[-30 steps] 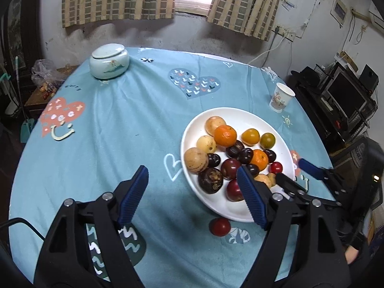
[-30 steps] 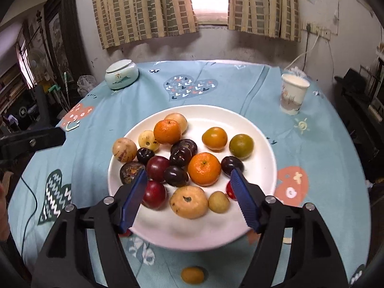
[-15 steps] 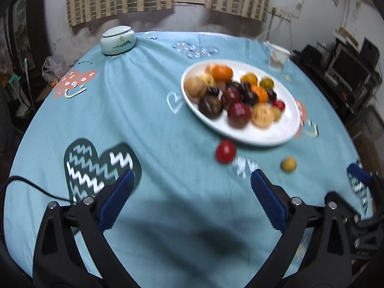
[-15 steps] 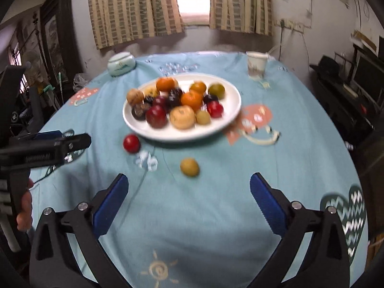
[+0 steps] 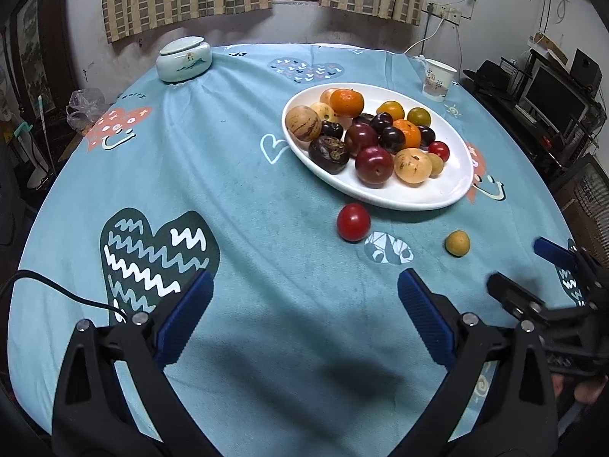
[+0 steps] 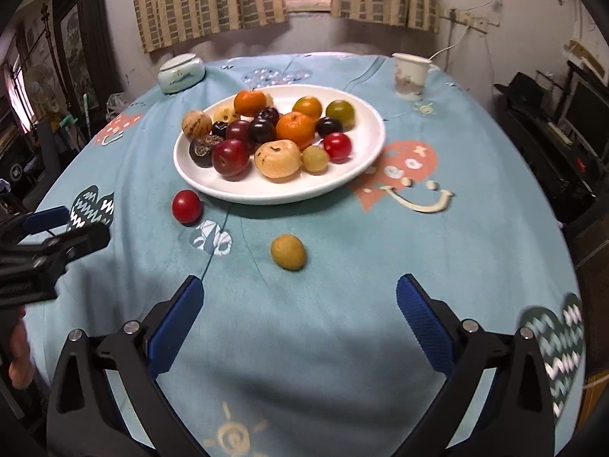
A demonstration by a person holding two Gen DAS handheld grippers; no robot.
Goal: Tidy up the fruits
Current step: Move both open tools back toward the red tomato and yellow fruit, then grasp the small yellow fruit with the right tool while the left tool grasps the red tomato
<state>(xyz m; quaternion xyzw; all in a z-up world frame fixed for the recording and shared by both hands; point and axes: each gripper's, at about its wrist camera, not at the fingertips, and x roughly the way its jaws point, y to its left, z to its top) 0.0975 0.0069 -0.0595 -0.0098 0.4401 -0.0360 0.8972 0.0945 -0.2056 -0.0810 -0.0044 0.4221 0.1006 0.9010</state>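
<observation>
Hovering over the near edge of the bench, the left claw (image 5: pixel 302 297) stands wide open with nothing between its blue pads, and the right claw (image 6: pixel 298 301) beside it is also spread wide and empty, though its jaws are just beginning to close a little. Ahead of the right claw, a small yellow fruit (image 6: pixel 288 251) lies loose on the blue cloth (image 6: pixel 342 304), well apart from the plate. Farther on and toward the left edge, a red fruit (image 6: pixel 186 206) sits just beside the rim of the white plate (image 6: pixel 365 163), apart from it as far as I can tell. The plate itself sits toward the middle of the bench and already carries a heap of oranges, dark plums and pale round fruit. Near the far edge stand a lidded ceramic jar (image 5: pixel 184 59) and a paper cup (image 6: pixel 410 75). By my reading, the job is between pickups: two strays remain off the plate. The next move likely calls for each claw to reach forward and down, straddle the fruit nearest it, and close gently, since round fruit on soft cloth may roll away from a pad that touches one side first.
</observation>
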